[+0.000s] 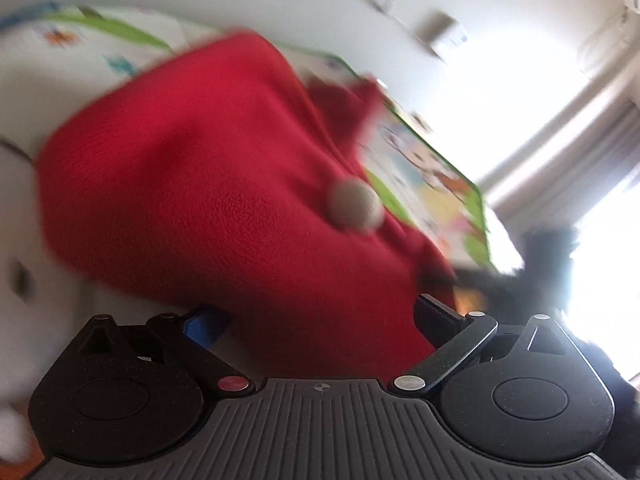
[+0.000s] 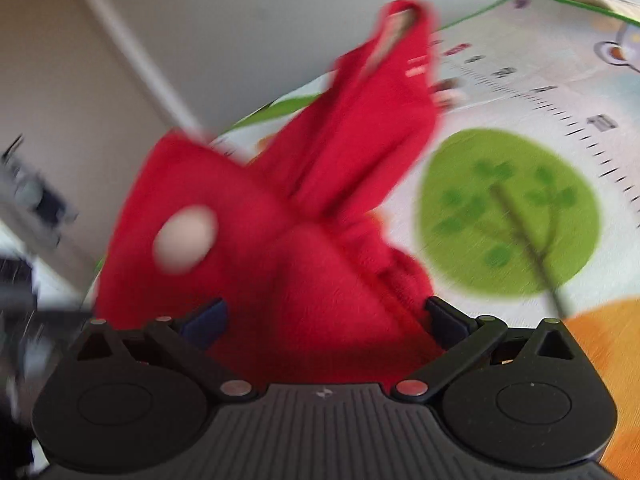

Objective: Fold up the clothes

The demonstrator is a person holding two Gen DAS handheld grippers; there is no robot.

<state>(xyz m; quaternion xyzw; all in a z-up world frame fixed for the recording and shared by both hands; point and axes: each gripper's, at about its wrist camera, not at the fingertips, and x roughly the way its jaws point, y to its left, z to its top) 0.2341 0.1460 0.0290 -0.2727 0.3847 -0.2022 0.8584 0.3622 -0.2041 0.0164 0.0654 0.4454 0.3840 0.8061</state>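
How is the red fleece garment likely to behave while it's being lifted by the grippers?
The red fleece garment will probably flop: it already sags in folds and a loose part trails toward the play mat. Its fuzzy nap suggests little slipping. It looks light, though the blur makes weight hard to judge.

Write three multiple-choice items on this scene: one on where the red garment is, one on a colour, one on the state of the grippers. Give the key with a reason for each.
1. Where is the red garment?
A. Between the fingers of both grippers, above the play mat
B. Folded flat on a shelf
C. Hanging on a hook

2. What colour is the round pompom on the garment?
A. Black
B. Pale beige
C. Blue

3. How do the left gripper and right gripper stand?
A. Both wide open with fabric between the fingers
B. Both shut and empty
C. One out of view

Key: A, red fabric fills both gaps; B, the ball looks pale; A, fingers stand far apart in both views.
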